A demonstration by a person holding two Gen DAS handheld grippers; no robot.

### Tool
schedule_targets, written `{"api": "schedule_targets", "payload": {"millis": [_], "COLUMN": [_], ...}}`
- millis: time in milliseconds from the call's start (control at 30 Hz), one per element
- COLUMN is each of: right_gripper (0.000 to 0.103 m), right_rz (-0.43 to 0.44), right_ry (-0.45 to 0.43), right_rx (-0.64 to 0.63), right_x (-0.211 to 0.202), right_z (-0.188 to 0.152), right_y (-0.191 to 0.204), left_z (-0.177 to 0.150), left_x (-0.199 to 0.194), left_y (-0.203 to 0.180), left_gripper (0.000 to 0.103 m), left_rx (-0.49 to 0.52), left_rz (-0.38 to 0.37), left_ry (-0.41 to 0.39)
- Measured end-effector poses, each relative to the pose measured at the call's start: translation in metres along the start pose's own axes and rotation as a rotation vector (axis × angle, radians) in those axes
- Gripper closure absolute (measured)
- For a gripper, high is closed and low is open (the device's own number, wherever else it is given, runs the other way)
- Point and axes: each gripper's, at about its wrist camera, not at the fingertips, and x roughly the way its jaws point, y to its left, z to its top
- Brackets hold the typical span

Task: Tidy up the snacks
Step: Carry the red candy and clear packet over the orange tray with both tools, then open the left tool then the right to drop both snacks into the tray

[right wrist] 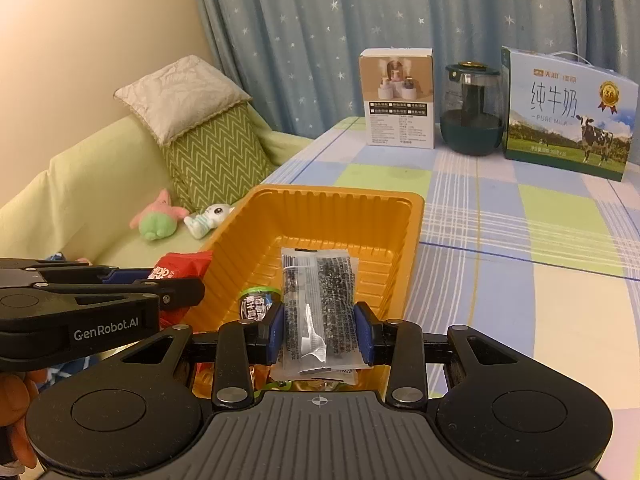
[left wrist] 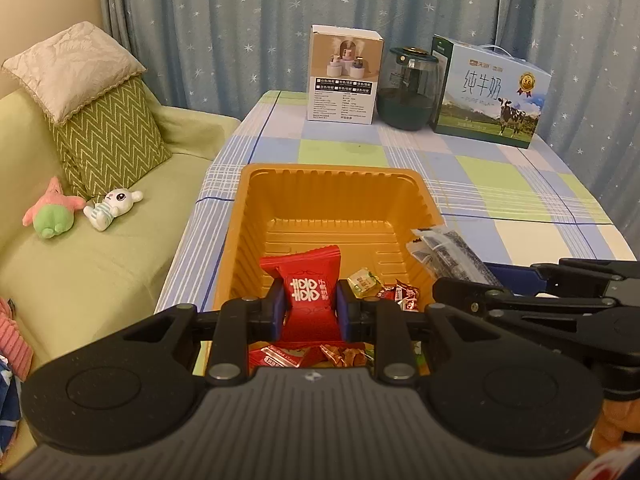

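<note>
Broadly, we see a green sofa [left wrist: 100,260] with cushions and two plush toys left of a checked worktop [left wrist: 500,184]. At its far edge stand a milk carton box [left wrist: 492,92], a white box [left wrist: 344,80] and a dark jar [left wrist: 406,88]; open cloth lies between them and the orange tray [left wrist: 336,200]. Our left gripper [left wrist: 311,306], angled down over the tray's near end, clamps a red snack packet [left wrist: 310,292]. Our right gripper [right wrist: 320,328], just beside it, pinches a clear seaweed-like packet [right wrist: 318,304]. Small candies [left wrist: 384,286] lie in the tray.
</note>
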Motion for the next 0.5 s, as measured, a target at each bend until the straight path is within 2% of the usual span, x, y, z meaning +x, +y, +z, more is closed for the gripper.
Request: {"api": "schedule_targets", "payload": {"millis": [300,400,500], "right_gripper": [0.066,0.066,0.066], "right_rz": [0.003,0.003,0.001], "right_ry": [-0.003,-0.003,-0.001], "right_rx": [0.015,0.016,0.020], "right_x": [0.0024,0.0023,0.0024], "right_z": [0.0025,0.0024,0.0021], "right_y": [0.0001,-0.0003,-0.0018], "left_z": [0.0012,0.0031,0.0033], "left_x": [0.0034,0.0029,0.0018], "left_y": [0.0036,0.0044,0.0048], "left_gripper": [0.079,0.068,0.068], "left_rx": [-0.024,-0.032,-0.021], "left_rz": [-0.017,-0.014,0.005], "left_ry": [-0.004,-0.016,-0.022]}}
